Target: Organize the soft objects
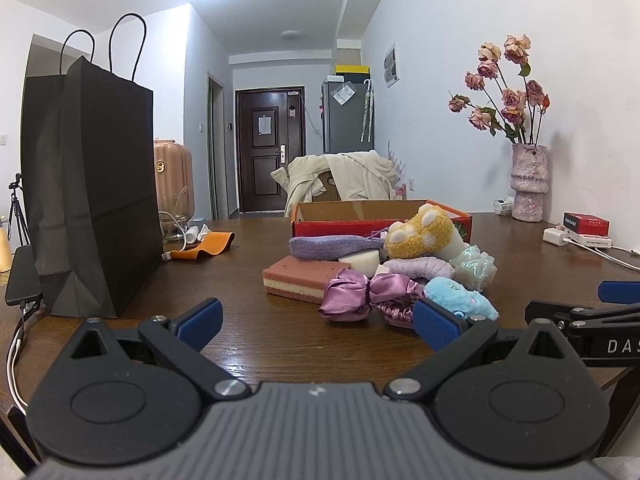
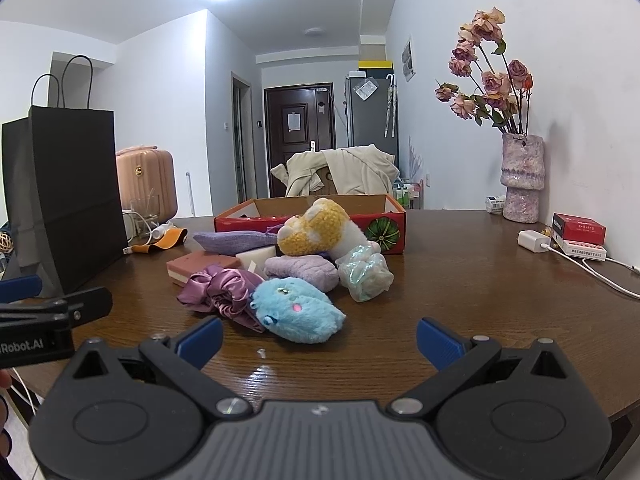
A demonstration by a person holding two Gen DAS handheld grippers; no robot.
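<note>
Both the left gripper (image 1: 318, 326) and right gripper (image 2: 318, 340) are held wide and empty, the soft pile (blue plush (image 2: 298, 310) nearest) lying just beyond the fingertips.

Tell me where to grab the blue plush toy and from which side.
Grip the blue plush toy across its rounded body, coming straight in from the near table edge with the right tool, which is open. It lies low at the front of the pile, its near side free; the purple satin scrunchie crowds its left.
</note>
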